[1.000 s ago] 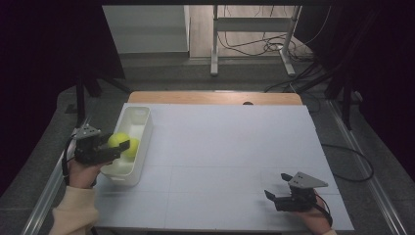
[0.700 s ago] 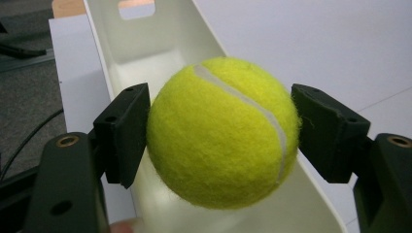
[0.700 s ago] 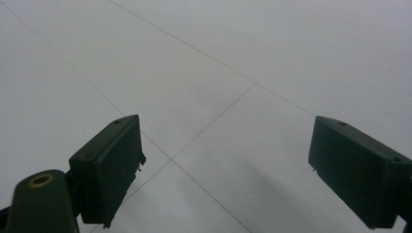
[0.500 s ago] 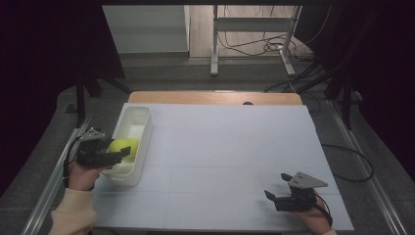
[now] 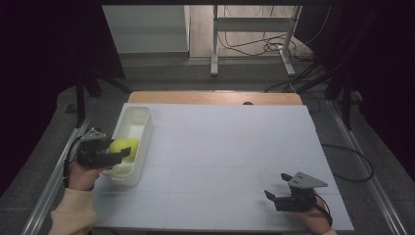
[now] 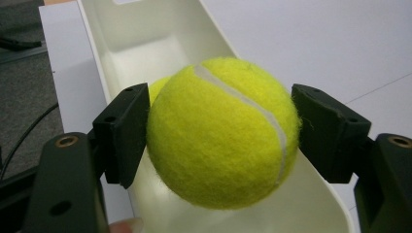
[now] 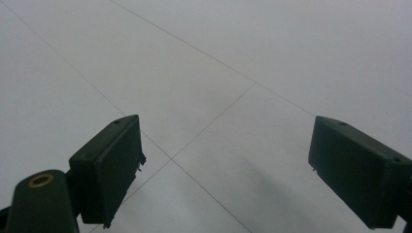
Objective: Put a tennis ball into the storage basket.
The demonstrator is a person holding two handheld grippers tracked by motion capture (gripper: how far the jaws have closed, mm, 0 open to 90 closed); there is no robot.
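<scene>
Dark room, cables and a metal stand leg on the floor beyond a white table with faint grid lines and a wooden strip along its far edge. No brand, label or readable writing anywhere, including on the ball. Left gripper at the table's left edge, held level and pointing right over the near end of a long white plastic bin; left hand in a cream sleeve wraps the body from below. Its jaws are clamped on a yellow-green tennis ball, both pads pressing its sides, white seam curving across the front; ball sits over the bin's near half, above the floor of the bin. A second yellow-green ball peeks out just behind the held one, inside the bin. Right gripper rests low near the right front corner of the table, pointing left, grey three-cornered plate on top; its jaws stand wide apart with bare table between them.
</scene>
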